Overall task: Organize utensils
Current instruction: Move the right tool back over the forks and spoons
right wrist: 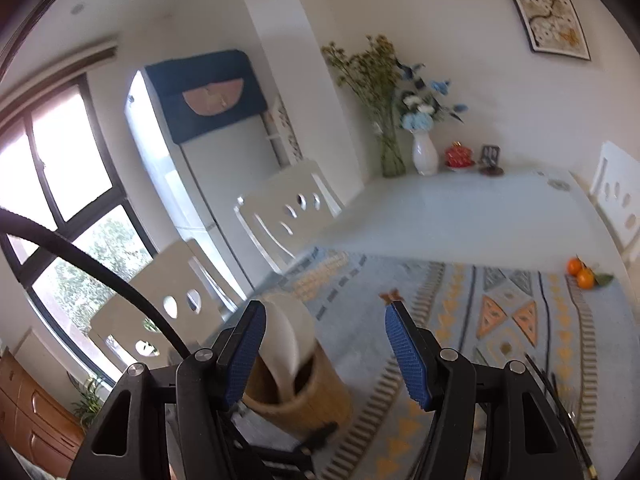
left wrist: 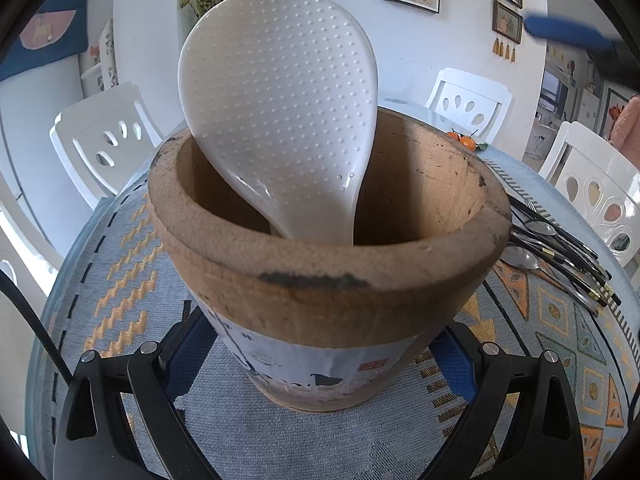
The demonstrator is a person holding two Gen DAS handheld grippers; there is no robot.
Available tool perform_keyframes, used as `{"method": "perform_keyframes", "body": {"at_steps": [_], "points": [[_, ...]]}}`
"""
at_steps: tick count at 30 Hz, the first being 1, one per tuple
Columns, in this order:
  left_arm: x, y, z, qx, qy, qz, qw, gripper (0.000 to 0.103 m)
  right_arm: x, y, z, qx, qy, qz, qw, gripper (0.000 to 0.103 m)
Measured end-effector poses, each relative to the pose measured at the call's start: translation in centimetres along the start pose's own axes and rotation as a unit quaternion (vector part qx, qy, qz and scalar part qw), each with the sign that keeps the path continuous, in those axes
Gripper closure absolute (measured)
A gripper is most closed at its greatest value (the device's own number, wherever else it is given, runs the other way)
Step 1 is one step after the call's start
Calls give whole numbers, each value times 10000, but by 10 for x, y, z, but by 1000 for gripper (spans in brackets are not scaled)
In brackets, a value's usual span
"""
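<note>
A brown wooden utensil holder (left wrist: 328, 280) stands on the patterned cloth, with a white dimpled rice paddle (left wrist: 276, 120) upright inside it. My left gripper (left wrist: 322, 356) is shut on the holder's lower part, a blue pad pressed against each side. Seen from the right wrist, the holder (right wrist: 304, 396) and paddle (right wrist: 288, 332) sit low and to the left, partly behind the left finger. My right gripper (right wrist: 326, 350) hangs above the cloth, open, with nothing between its blue pads. Black-handled spoons and forks (left wrist: 560, 248) lie in a pile to the right of the holder.
A blue-grey patterned cloth (right wrist: 500, 320) covers the near end of the white table. Two oranges (right wrist: 582, 274) lie at its far right edge. Vases with flowers (right wrist: 424, 152) stand at the table's far end. White chairs (left wrist: 104, 140) ring the table.
</note>
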State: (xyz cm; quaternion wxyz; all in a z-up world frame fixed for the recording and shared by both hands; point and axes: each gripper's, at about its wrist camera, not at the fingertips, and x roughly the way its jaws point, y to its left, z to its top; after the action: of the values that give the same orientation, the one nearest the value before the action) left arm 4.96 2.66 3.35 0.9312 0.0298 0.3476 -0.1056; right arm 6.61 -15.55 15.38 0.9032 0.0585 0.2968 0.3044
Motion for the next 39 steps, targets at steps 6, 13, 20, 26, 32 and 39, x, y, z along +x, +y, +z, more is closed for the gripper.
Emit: {"method": "perform_keyframes", "body": {"at_steps": [6, 13, 20, 26, 32, 39], "points": [[1, -1, -3, -19, 0, -19, 10000, 6, -5, -24, -33, -143, 643, -542, 9964, 43], [1, -1, -2, -9, 3, -12, 10000, 6, -21, -75, -58, 445, 1080, -849, 9895, 43], [3, -3, -1, 11, 41, 16, 10000, 6, -12, -111, -73, 789, 1514, -1285, 9769, 51], [5, -5, 0, 12, 74, 14, 10000, 6, 17, -120, -96, 860, 2203, -1252, 9635, 60], [6, -8, 0, 41, 76, 58, 9999, 6, 36, -140, -104, 1256, 2637, -844, 9526, 70], [6, -9, -1, 19, 87, 40, 10000, 6, 51, -171, -104, 1790, 3014, -470, 9354, 70]]}}
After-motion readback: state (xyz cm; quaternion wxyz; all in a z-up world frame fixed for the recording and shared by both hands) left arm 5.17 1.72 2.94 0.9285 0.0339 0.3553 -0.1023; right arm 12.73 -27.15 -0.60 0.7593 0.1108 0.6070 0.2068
